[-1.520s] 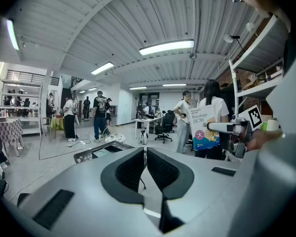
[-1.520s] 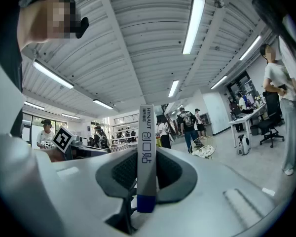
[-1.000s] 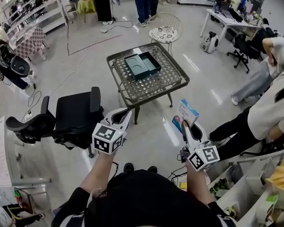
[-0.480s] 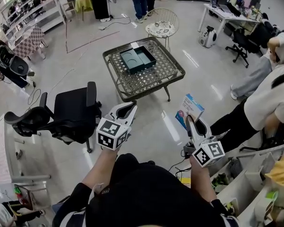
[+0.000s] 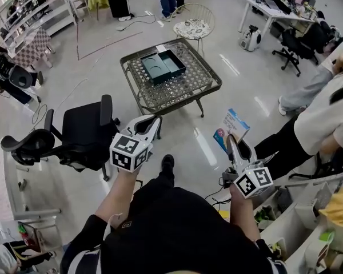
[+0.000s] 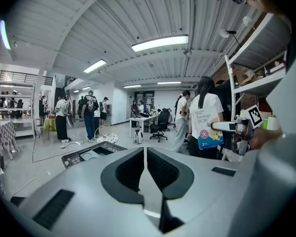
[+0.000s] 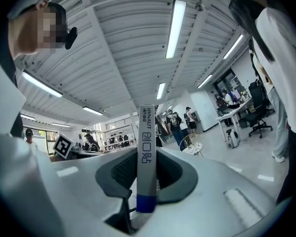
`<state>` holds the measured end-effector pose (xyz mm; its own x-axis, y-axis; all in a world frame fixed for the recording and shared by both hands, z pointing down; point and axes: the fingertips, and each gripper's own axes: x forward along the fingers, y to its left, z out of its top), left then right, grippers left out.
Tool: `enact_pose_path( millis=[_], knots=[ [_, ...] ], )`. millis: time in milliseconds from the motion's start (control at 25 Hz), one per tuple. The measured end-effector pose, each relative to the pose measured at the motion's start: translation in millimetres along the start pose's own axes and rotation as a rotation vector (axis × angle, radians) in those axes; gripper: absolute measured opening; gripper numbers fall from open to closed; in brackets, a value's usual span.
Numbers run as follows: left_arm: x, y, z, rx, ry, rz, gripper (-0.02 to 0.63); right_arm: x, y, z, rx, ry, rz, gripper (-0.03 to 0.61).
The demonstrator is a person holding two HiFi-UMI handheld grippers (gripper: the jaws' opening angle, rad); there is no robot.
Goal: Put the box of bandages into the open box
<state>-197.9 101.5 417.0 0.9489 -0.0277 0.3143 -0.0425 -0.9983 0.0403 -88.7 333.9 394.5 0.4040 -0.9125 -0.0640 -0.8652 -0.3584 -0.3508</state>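
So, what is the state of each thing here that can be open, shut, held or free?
left gripper: jaws shut, nothing between them
right gripper: jaws shut on the box of bandages
box of bandages: held, away from the table
open box: open, lying on the table

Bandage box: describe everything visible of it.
The bandage box is a thin, flat carton, cardboard by its look. It is white with a blue end and has printed lettering on its face and narrow edge. The right gripper clamps that blue end, one pad on each broad face, so the box sticks up out of the jaws. It is held in the air, well short of the table. Nothing else touches it.
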Motion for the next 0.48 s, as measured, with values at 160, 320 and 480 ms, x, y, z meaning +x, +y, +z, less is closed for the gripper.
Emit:
enact_pose_path(
  millis=[160, 320, 480],
  knots=[
    [29, 20, 3, -0.016, -0.007, -0.002, 0.026, 17, -14, -2, -0.001, 0.024, -0.012, 0.091],
    [61, 64, 16, -0.039, -0.023, 0.025, 0.026, 49, -36, 2, -0.007, 0.04, -0.035, 0.091],
    [97, 102, 21, -0.054, -0.006, 0.018, 0.026, 95, -51, 2, -0.001, 0.052, -0.051, 0.091]
  ],
)
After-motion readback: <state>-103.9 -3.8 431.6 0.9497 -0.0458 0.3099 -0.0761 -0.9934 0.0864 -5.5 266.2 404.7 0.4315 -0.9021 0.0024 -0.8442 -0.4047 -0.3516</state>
